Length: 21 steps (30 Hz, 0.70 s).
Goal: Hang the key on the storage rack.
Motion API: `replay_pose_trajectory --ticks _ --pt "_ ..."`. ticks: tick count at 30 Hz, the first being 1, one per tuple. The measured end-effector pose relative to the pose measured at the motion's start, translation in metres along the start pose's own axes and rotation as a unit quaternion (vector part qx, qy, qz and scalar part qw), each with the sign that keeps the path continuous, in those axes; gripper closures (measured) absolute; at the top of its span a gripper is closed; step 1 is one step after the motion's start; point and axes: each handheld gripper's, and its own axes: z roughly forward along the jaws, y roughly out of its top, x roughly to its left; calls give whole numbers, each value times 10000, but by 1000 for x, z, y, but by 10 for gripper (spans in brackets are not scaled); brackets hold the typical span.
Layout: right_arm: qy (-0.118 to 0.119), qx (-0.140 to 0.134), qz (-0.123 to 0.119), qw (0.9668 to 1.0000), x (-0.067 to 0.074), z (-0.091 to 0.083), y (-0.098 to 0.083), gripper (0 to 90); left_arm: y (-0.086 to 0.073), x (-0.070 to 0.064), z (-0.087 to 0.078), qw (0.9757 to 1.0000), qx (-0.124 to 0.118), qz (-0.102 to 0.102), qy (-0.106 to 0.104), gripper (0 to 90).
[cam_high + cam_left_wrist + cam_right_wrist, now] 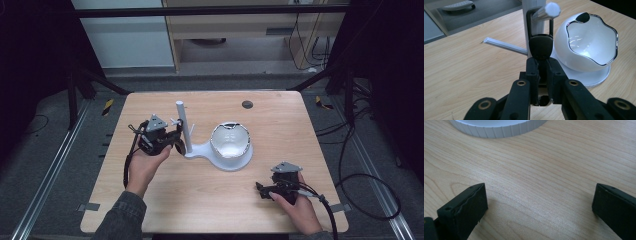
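On a pale wooden worktop (165, 200), the left hand-held gripper (172, 139) clamps a black strap with a loop at its end (540, 42), its jaws closed tight on the strap's thick tab. Seen along the left gripper view, the loop already sits around one of the pegs (546, 12) on a white stand (192, 150). The stand's upright post (182, 125) rises beside a white bowl (230, 140) with a wavy silver rim, which rests tilted on the stand's round base. The step looks like hanging the strap on the peg. To do it well, the loop should probably slide farther toward the post before the jaws let go, and the pull should stay gentle so the stand does not shift. The right hand-held gripper (264, 189) rests low near the worktop's front right, well apart from the stand, jaws spread wide and holding nothing. Count: one stand, one post, one bowl, one strap, two pegs visible, two hand-held grippers.
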Motion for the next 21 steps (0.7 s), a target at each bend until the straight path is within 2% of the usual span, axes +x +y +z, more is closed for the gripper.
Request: replay_pose_trajectory --ticks 13,21 --pt "-1 1 -4 10000 0 0 0 5 0 0 3 10000 -10 25 32 801" --pt "-1 0 -1 10000 0 0 0 4 -2 1 -1 9999 -57 86 81 756"
